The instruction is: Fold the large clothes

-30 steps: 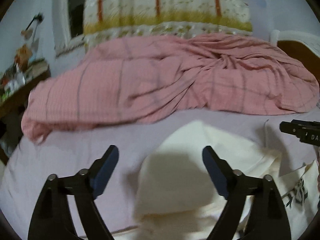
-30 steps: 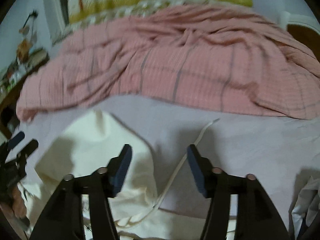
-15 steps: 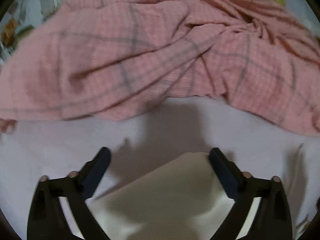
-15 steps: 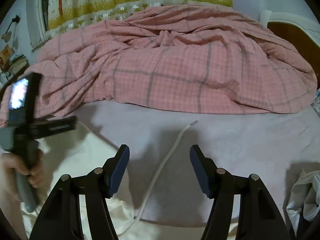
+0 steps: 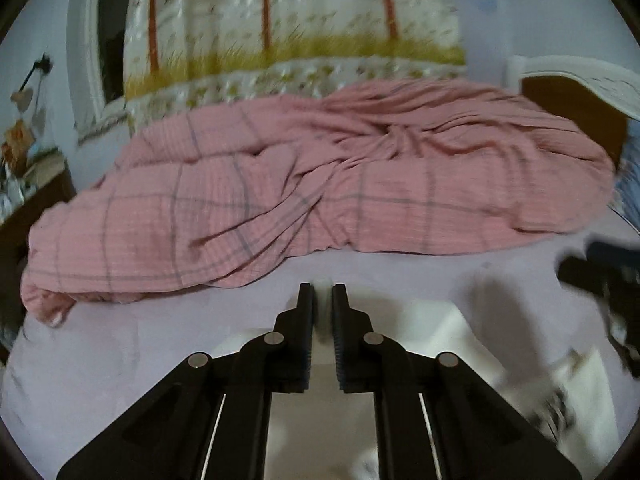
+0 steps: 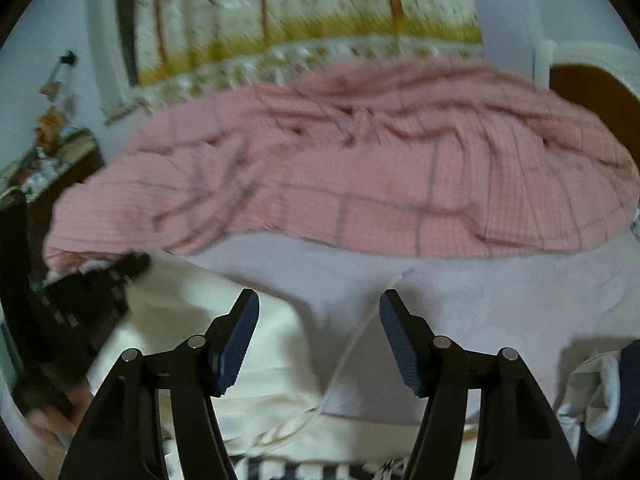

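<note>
The left gripper [image 5: 322,312] had just snapped shut – seemingly pinching the cream garment's [image 5: 440,332] edge (blurred) on the bed [image 5: 120,344] – while the right gripper [image 6: 319,336] hung spread above it, needing its own hold next.

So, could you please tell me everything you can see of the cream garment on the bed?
The cream garment is soft, off-white fabric lying rumpled on the lilac bedsheet, in front of the pink checked quilt. A white drawstring trails from it across the sheet. Dark print shows at its near edge. The left gripper is closed above it; whether it pinches fabric is unclear.
</note>
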Motion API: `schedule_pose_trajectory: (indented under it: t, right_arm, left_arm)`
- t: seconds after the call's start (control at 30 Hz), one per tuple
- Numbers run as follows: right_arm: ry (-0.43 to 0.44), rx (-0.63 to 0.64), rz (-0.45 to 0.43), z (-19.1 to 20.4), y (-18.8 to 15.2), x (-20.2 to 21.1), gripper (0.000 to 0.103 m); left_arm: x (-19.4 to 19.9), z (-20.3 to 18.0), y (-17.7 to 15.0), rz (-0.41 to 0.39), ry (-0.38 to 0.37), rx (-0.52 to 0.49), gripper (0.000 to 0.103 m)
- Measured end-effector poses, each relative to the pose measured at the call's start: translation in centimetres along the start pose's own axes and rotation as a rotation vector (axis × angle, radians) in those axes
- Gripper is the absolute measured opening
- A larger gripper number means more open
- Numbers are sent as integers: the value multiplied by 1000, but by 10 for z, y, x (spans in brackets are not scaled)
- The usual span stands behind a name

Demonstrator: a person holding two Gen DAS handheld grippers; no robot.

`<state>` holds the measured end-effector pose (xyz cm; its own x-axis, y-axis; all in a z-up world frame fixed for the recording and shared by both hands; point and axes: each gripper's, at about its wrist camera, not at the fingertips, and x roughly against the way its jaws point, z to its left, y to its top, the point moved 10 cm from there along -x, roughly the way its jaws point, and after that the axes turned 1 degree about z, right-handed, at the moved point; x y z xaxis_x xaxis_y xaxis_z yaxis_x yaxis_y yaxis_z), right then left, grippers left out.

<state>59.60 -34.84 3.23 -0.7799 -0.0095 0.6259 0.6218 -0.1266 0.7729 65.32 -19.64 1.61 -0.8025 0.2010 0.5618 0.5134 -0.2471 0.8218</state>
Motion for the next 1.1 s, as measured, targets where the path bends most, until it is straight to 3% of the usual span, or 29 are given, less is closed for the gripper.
schedule_pose_trajectory:
  t: [0.17,0.3,0.5,0.67,0.77,0.83,0.9,0.97,1.03,1.1]
  right_arm:
    - [-63,34,-22,-8,-8,72,70]
    - [-65,104,20,-17,-44,115,71]
    - [-163,173,54,-43,-103,166,72]
    - [-99,109,110,-40,-147,171,72]
    - [-41,87,148,-25,-165,159,72]
    - [-37,70,157,-17,-172,150,72]
    - [-28,49,140,-12,-174,141,72]
    - [-11,27,104,-7,-172,137,72]
    - [21,27,72,-2,-166,129,72]
    - [-4,32,35,-2,-159,117,72]
  left_arm:
    - [59,-23,-30,-37,-32,-42,7]
    - [106,-38,-80,-39,-82,-7,6]
    - [158,-59,-155,-3,-130,8,5]
    - [166,-74,-206,87,-182,72,4]
    - [161,-80,-228,130,-159,53,6]
    - [162,-82,-234,151,-189,56,16]
    - [175,-77,-229,106,-212,71,22]
    - [189,-65,-217,53,-203,87,37]
    - [195,-47,-205,11,-158,115,68]
    - [190,-24,-192,-12,-111,154,75]
